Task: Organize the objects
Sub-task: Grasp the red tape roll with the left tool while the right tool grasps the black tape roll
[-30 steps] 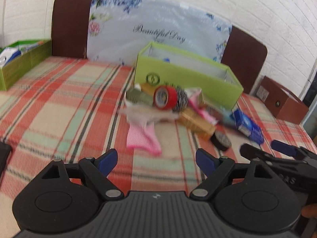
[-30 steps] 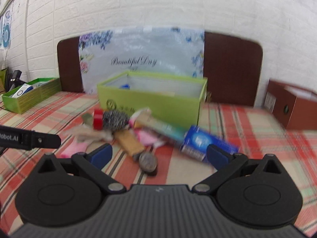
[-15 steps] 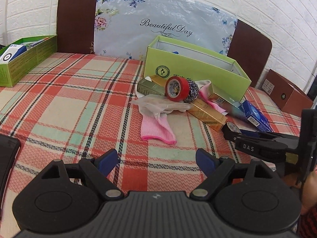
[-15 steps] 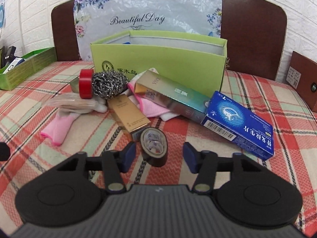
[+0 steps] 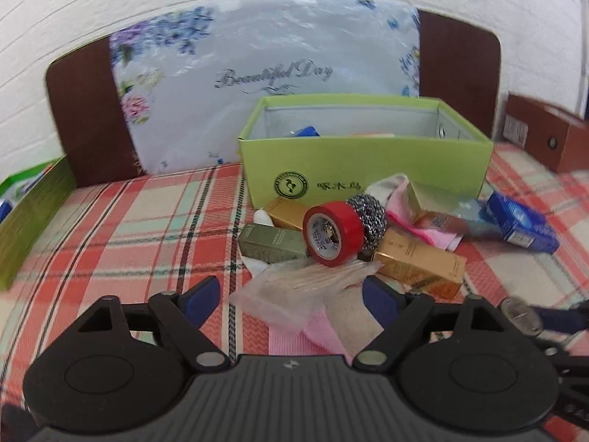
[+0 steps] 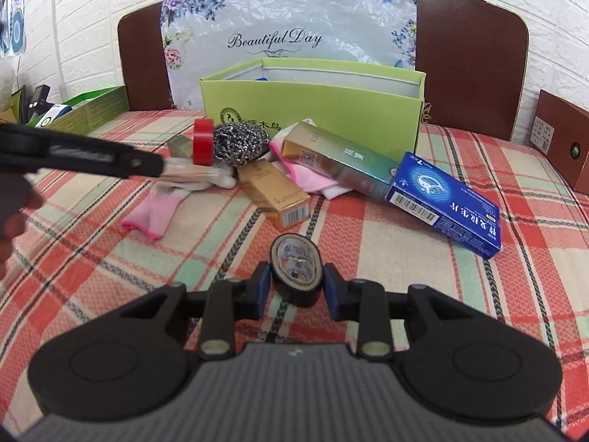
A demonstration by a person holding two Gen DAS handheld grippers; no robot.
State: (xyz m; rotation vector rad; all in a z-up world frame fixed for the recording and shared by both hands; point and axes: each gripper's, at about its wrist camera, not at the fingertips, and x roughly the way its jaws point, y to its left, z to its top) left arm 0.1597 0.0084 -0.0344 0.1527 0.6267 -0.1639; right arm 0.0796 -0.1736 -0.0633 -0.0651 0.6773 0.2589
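My right gripper (image 6: 296,280) is shut on a black tape roll (image 6: 296,262), low over the plaid cloth. The roll also shows in the left wrist view (image 5: 522,311). My left gripper (image 5: 291,296) is open, its fingers either side of a clear plastic bag (image 5: 294,291) on a pink glove (image 5: 305,333). Behind lie a red tape roll (image 5: 333,234), a steel scourer (image 5: 370,217), gold boxes (image 5: 419,263), an olive box (image 5: 272,245) and a blue box (image 6: 447,204). A green open box (image 5: 364,154) stands behind the pile.
A second green box (image 5: 33,213) with items stands at the far left. A brown box (image 6: 563,143) sits at the far right. A dark headboard with a floral plastic sheet (image 6: 291,33) backs the surface, against a white brick wall.
My right gripper has closed on the black tape roll. My left gripper has moved forward to the plastic bag and glove, staying open.
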